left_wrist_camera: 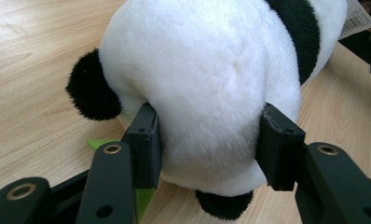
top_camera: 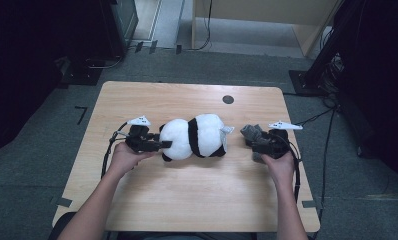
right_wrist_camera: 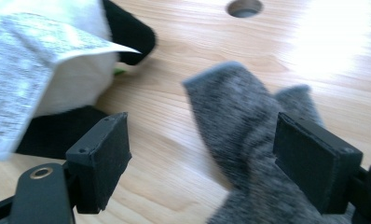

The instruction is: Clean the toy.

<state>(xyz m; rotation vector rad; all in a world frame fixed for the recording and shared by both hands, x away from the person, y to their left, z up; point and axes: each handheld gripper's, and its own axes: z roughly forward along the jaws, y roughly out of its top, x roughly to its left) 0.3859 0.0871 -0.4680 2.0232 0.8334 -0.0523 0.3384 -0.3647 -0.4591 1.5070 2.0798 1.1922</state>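
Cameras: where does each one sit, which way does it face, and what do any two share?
High view: above the person's side, looking forward and down on the table; both forearms, left gripper, right gripper.
Left gripper view: along its jaws, pressed into the panda.
Right gripper view: along open jaws, grey cloth between them.
Shared: panda and table.

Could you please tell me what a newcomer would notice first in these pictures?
A plush panda lies mid-table, its white rump squeezed between the left gripper's jaws. To its right a grey sock lies crumpled between the right gripper's open jaws.
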